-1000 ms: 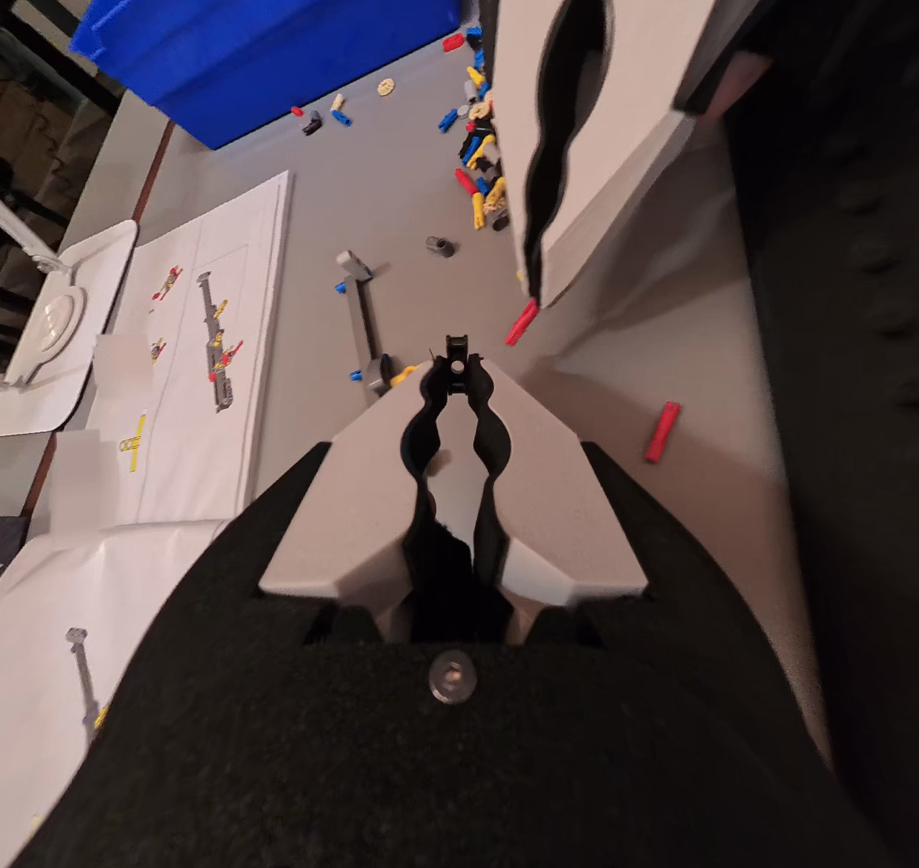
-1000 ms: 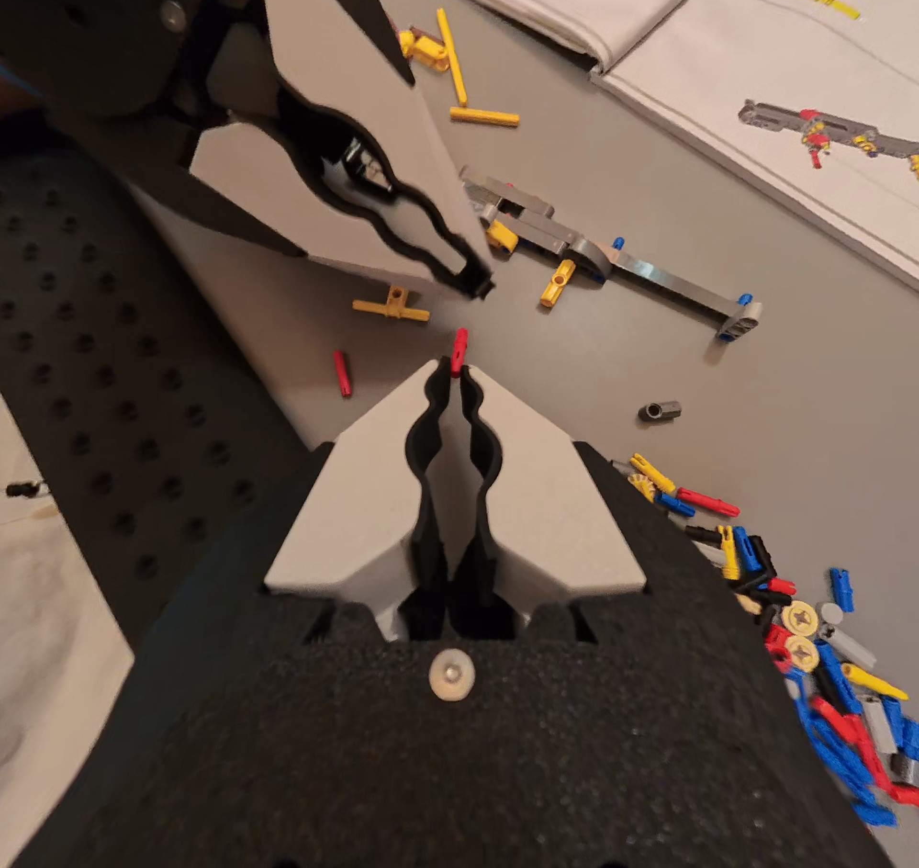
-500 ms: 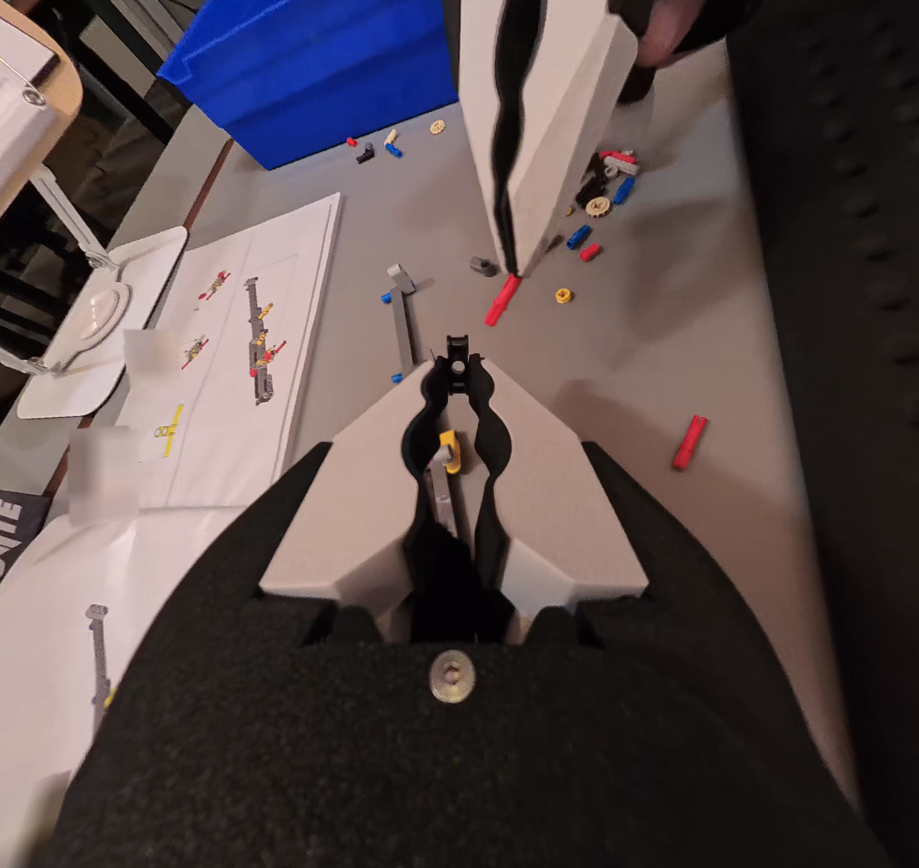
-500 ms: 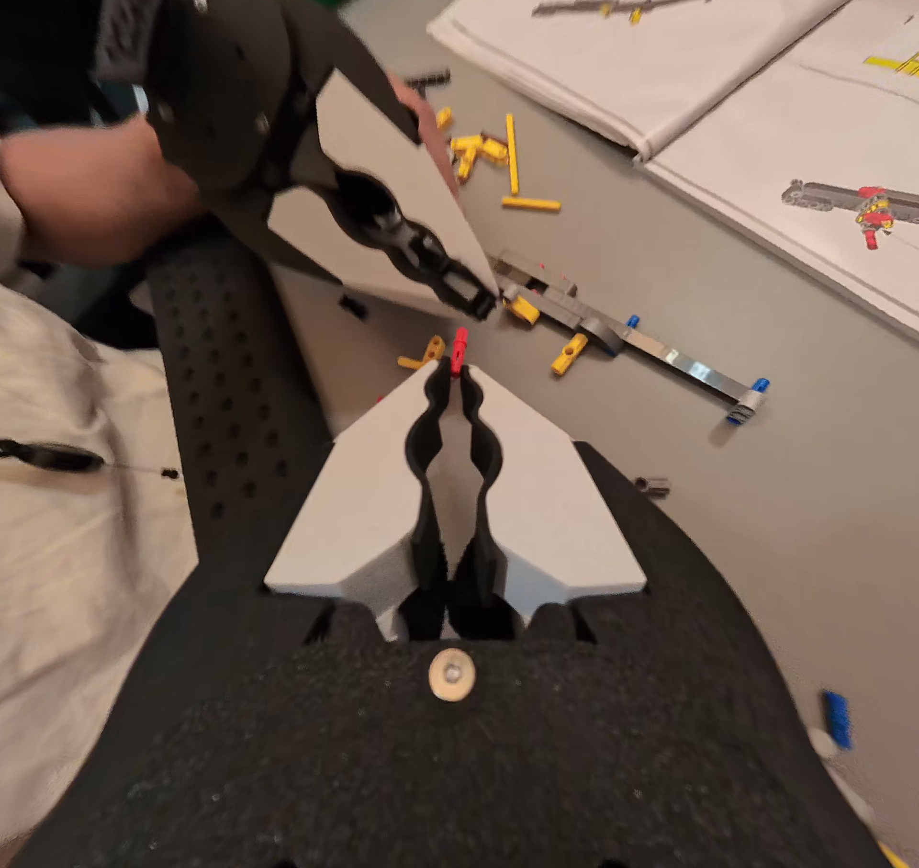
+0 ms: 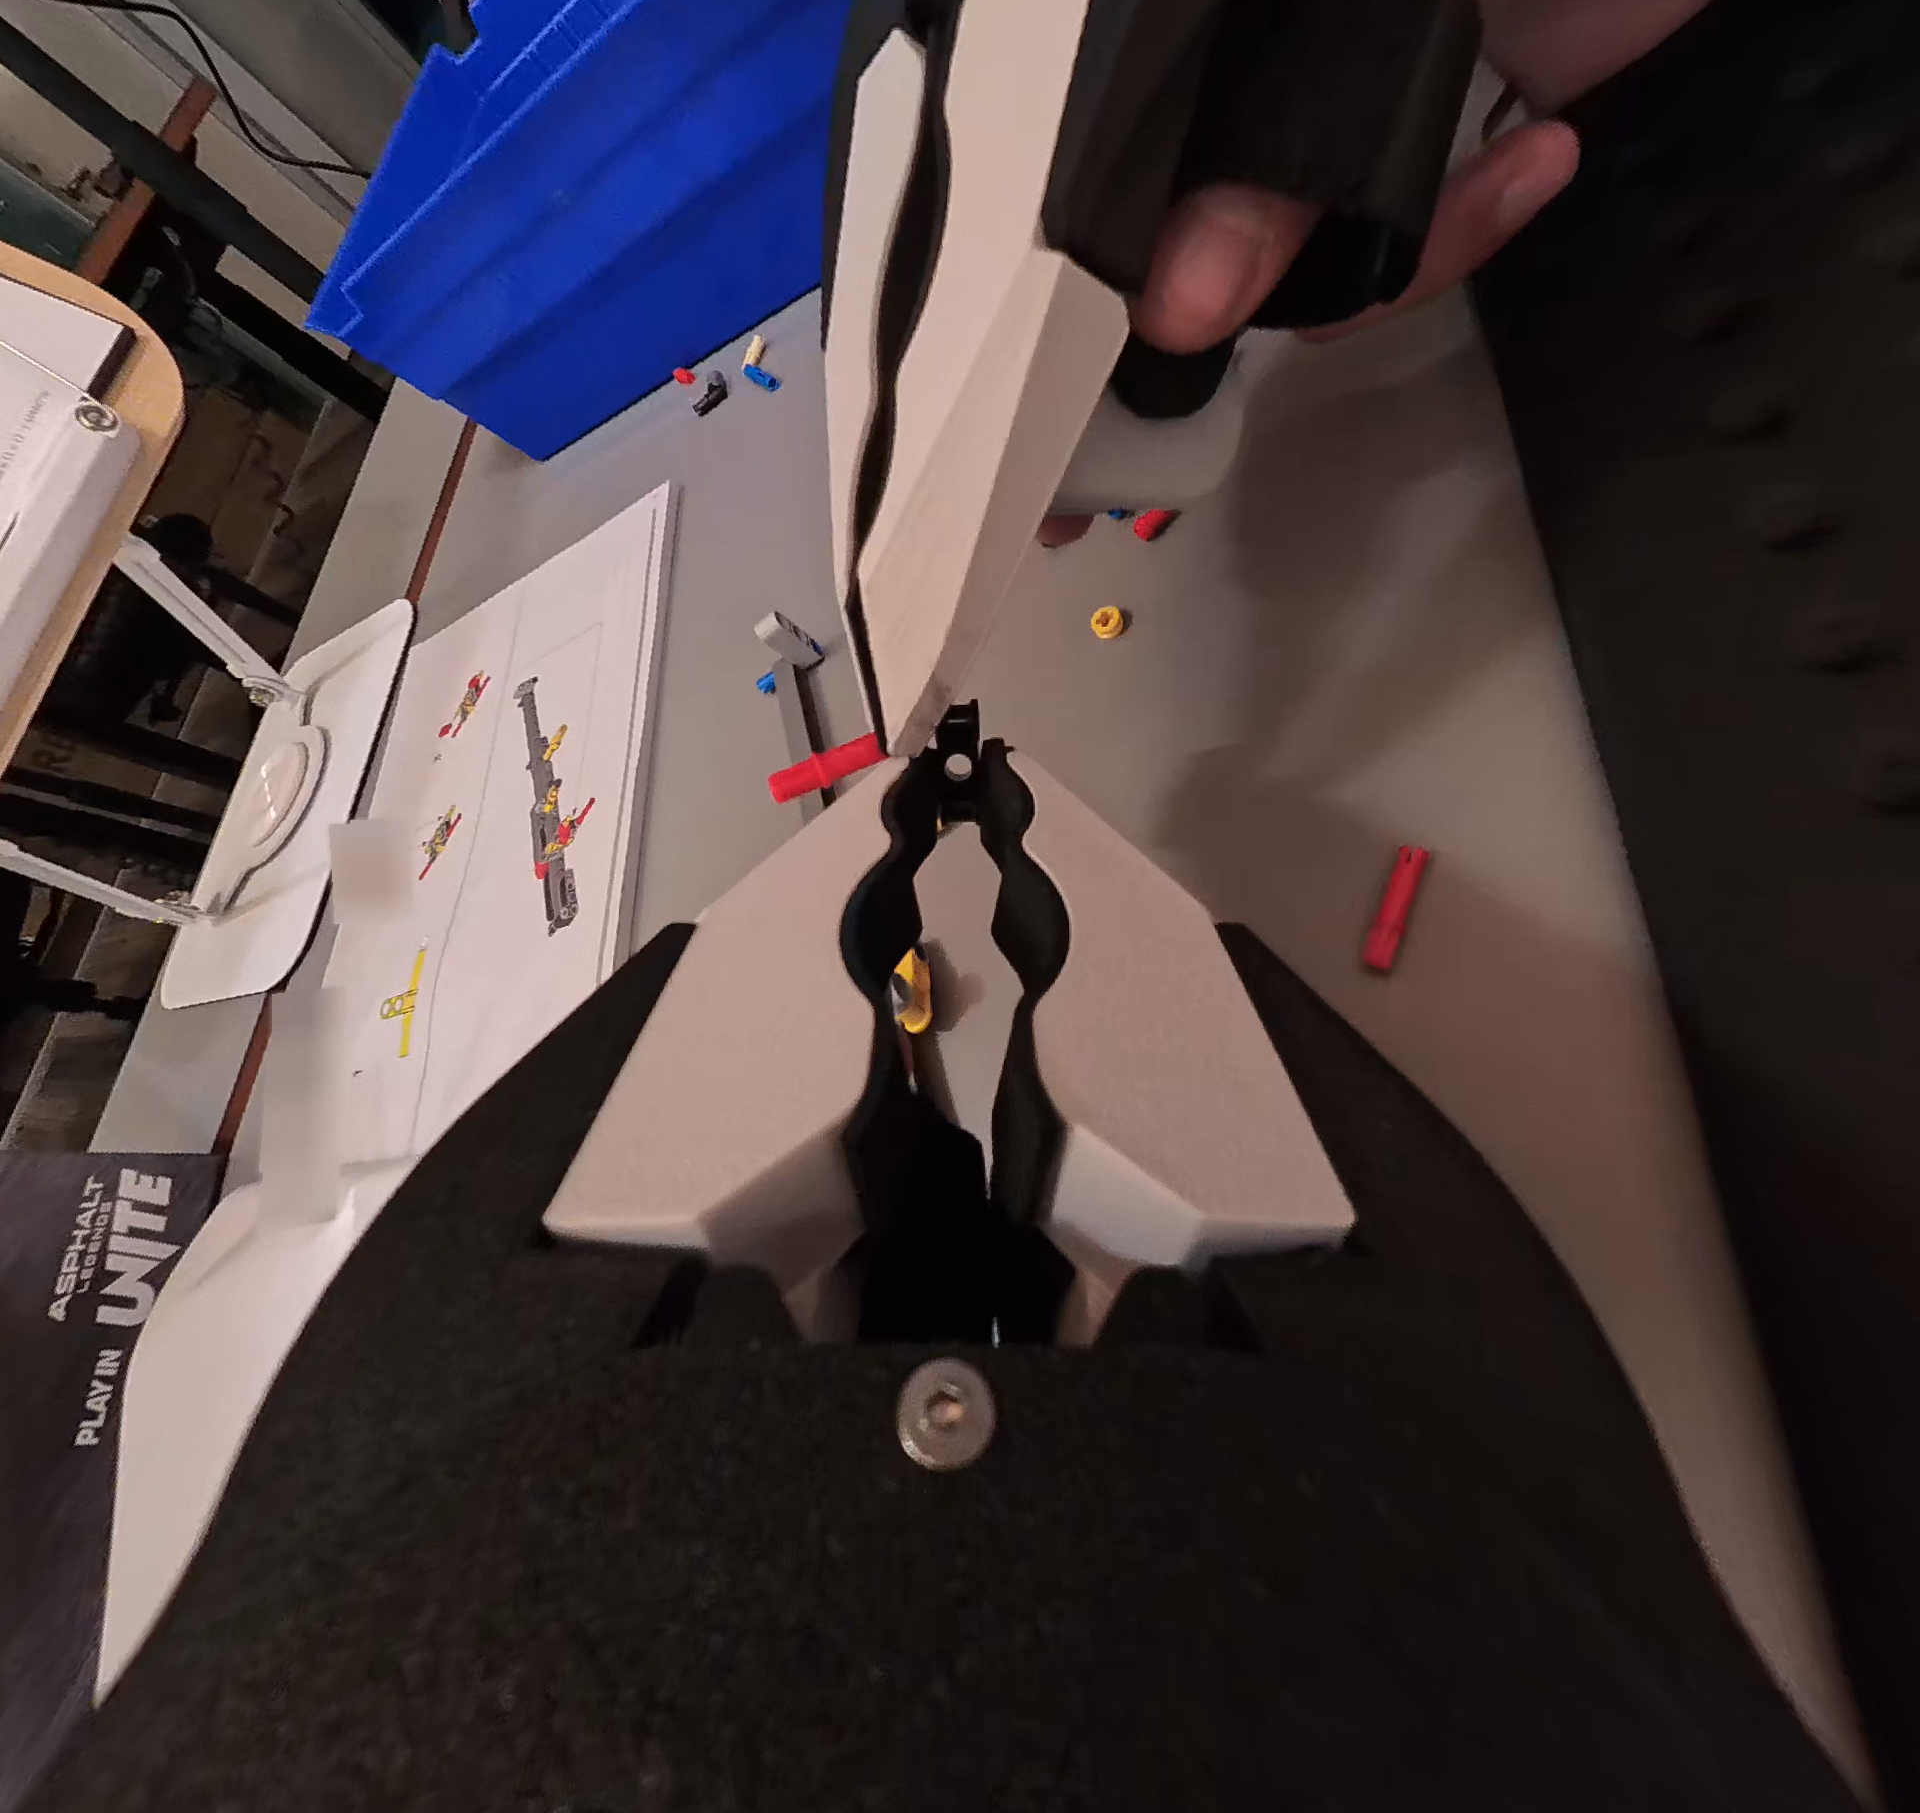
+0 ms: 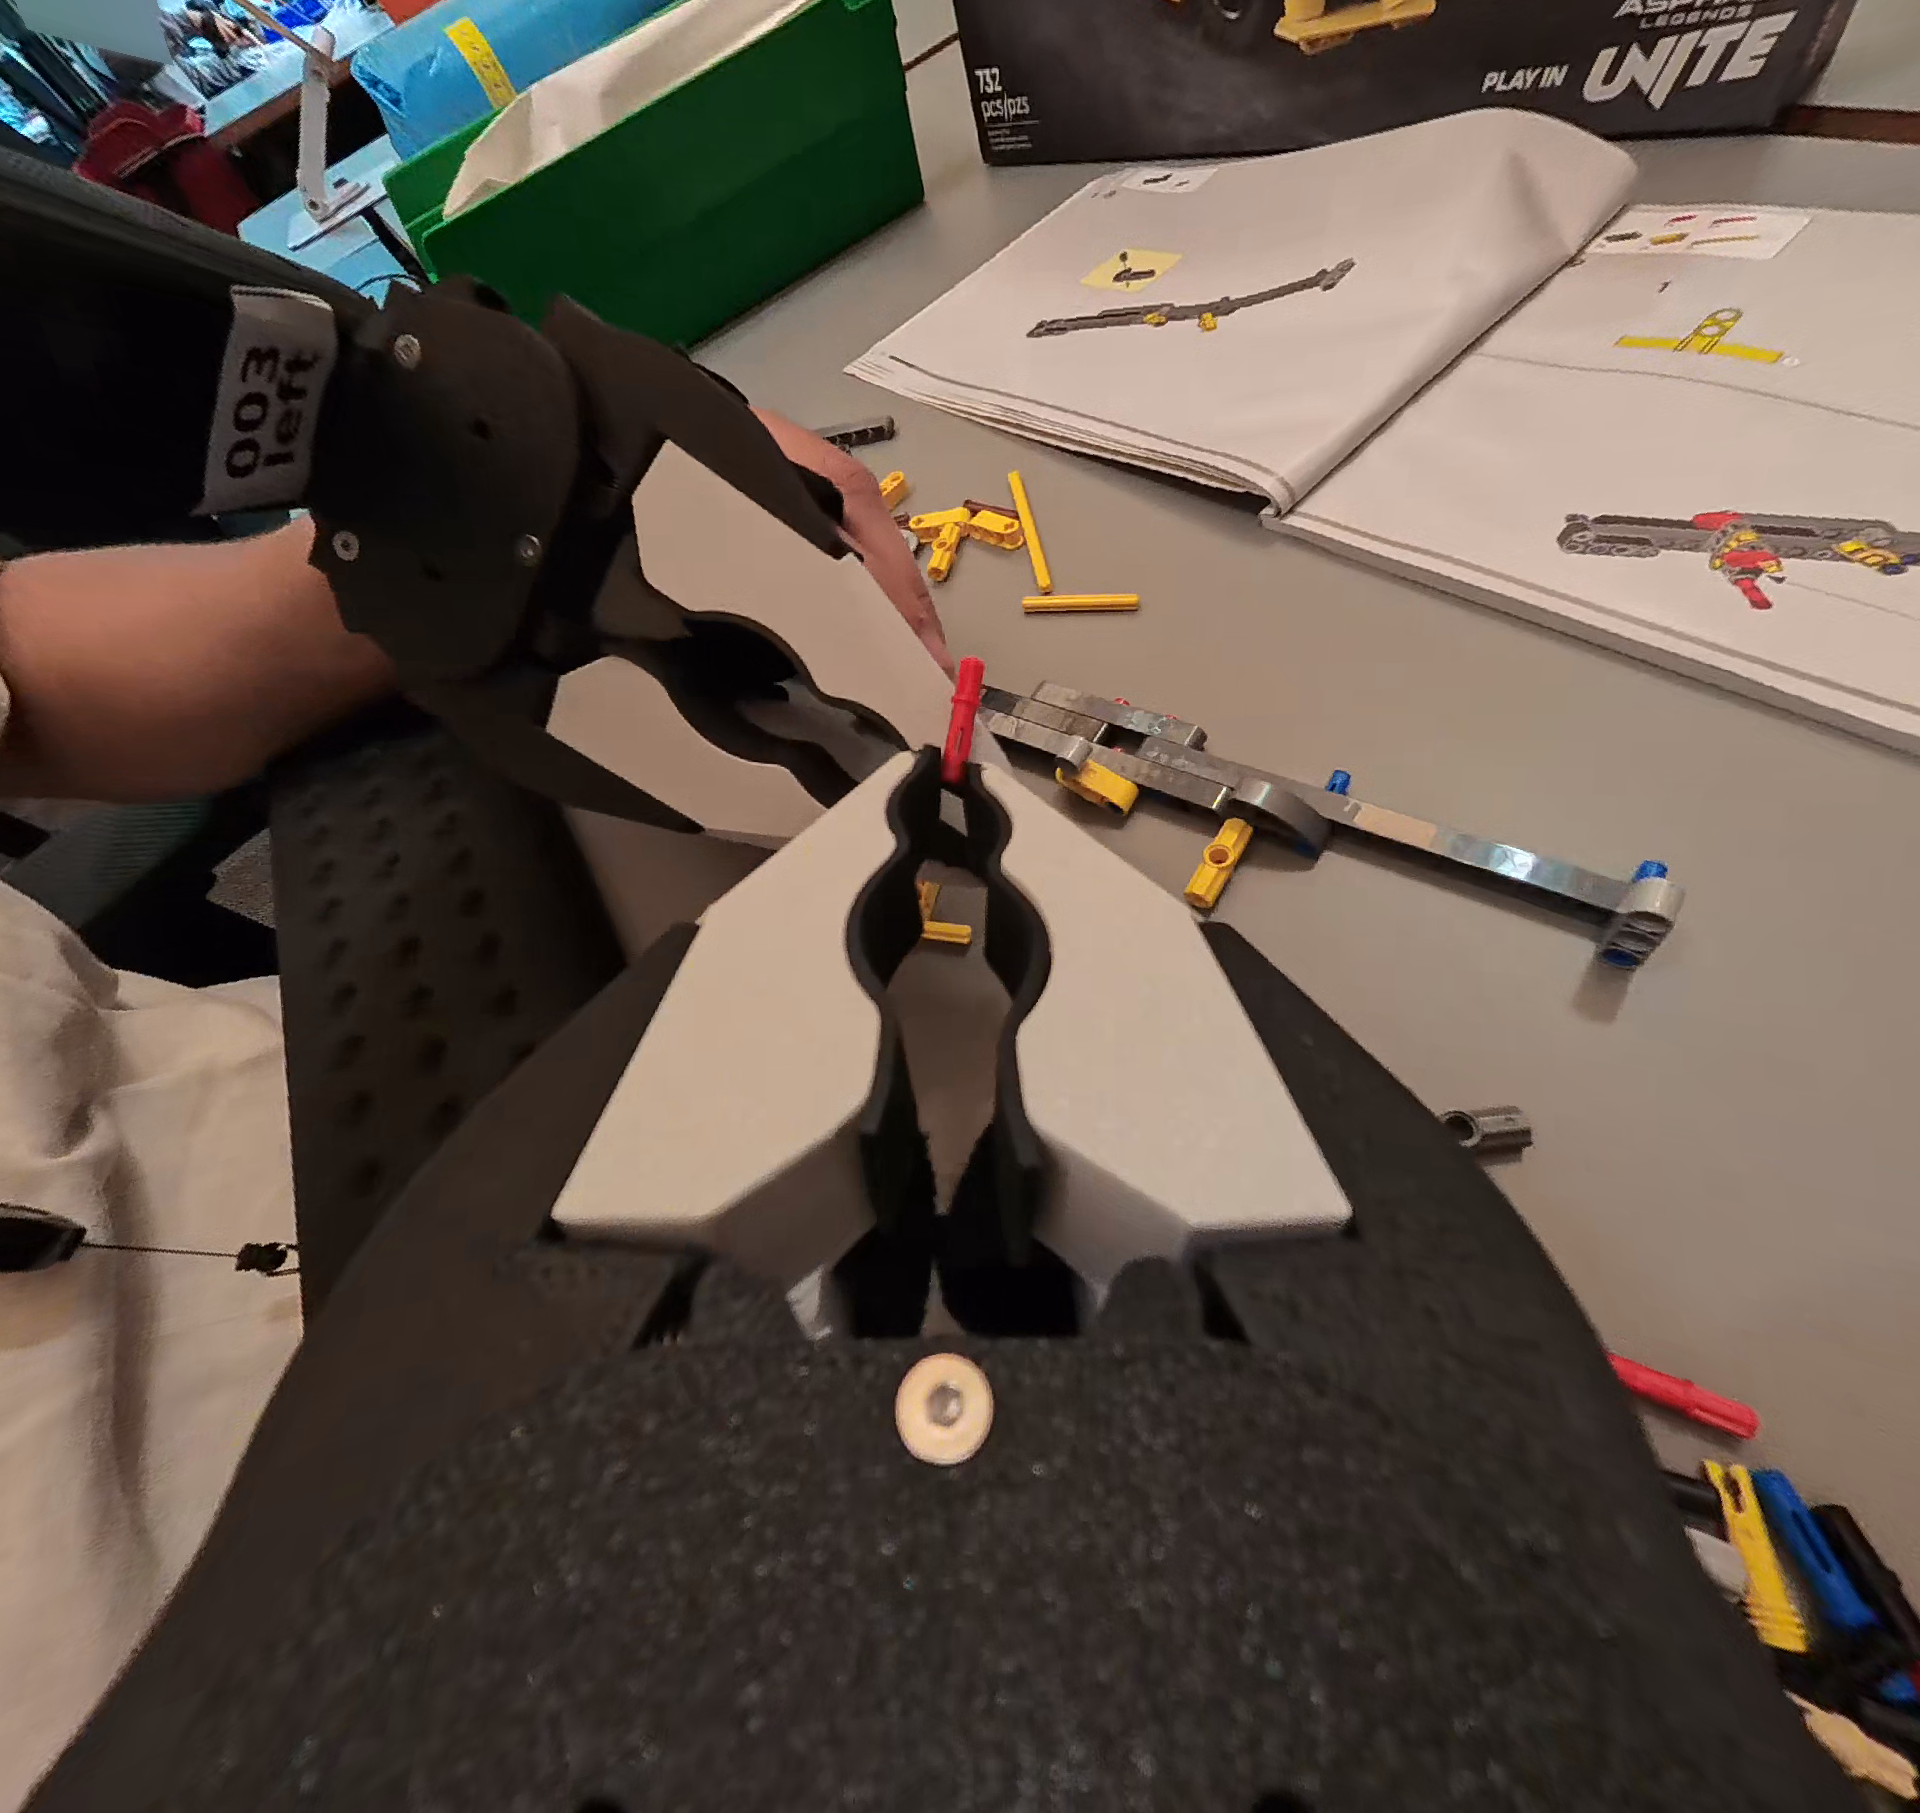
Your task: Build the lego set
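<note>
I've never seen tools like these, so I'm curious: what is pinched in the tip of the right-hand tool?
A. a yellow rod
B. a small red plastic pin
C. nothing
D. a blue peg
B: the small red plastic pin sticks out from the closed jaws of the right gripper.

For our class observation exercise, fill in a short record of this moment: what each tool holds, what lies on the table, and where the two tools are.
left tool: shut on a small black piece
right tool: shut on a red pin
tool positions: tips close together above the table
on table: long grey beam, open instruction booklet, loose yellow pieces
behind: blue bin
</note>
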`<state>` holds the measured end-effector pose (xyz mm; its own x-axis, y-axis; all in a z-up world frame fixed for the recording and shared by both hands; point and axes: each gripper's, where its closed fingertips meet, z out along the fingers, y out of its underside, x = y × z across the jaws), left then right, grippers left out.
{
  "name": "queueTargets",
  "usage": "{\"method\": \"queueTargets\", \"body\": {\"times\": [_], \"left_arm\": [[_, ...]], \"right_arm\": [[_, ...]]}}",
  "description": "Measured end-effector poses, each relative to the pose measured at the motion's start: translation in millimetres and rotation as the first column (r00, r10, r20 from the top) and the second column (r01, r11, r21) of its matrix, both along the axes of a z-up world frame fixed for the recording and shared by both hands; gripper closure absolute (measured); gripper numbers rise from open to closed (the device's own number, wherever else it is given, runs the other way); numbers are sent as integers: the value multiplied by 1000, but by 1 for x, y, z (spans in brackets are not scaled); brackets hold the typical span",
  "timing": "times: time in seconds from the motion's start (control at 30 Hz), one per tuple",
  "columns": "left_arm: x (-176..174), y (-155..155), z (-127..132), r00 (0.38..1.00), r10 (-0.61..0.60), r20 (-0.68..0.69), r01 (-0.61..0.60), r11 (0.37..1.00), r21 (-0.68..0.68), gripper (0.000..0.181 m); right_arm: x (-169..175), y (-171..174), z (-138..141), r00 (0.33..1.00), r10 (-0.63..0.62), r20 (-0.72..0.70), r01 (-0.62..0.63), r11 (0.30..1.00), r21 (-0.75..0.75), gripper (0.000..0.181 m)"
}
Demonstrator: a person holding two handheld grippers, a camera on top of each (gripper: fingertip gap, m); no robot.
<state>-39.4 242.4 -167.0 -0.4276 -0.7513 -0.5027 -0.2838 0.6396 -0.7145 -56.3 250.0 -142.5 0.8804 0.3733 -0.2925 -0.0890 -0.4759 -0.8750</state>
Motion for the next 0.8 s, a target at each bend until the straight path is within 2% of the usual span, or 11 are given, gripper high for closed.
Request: {"method": "queueTargets", "body": {"times": [0.27, 0.33, 0.43, 0.5, 0.67, 0.8], "left_arm": [[1, -4, 7, 999, -11, 36, 13, 999, -33, 175], [1, 5, 9, 999, 19, 43, -19, 1000, -2, 175], [2, 29, 9, 994, 95, 54, -99, 992, 81, 175], [3, 26, 17, 993, 85, 87, -90, 994, 53, 175], [4, 9, 24, 993, 56, 103, -52, 998, -45, 176], [5, 11, 24, 993, 74, 87, -64, 992, -109, 175]], "right_arm": [[-1, -4, 7, 996, 24, -86, -22, 999, 23, 178], [1, -7, 7, 994, 32, -100, -33, 999, -8, 178], [9, -16, -11, 995, 61, 77, -51, 991, -124, 178], [6, -21, -17, 982, 117, 150, -88, 978, -189, 178], [-1, -15, -12, 940, 189, 286, -129, 968, -216, 178], [1, -10, -4, 920, 168, 355, -108, 978, -181, 178]]}}
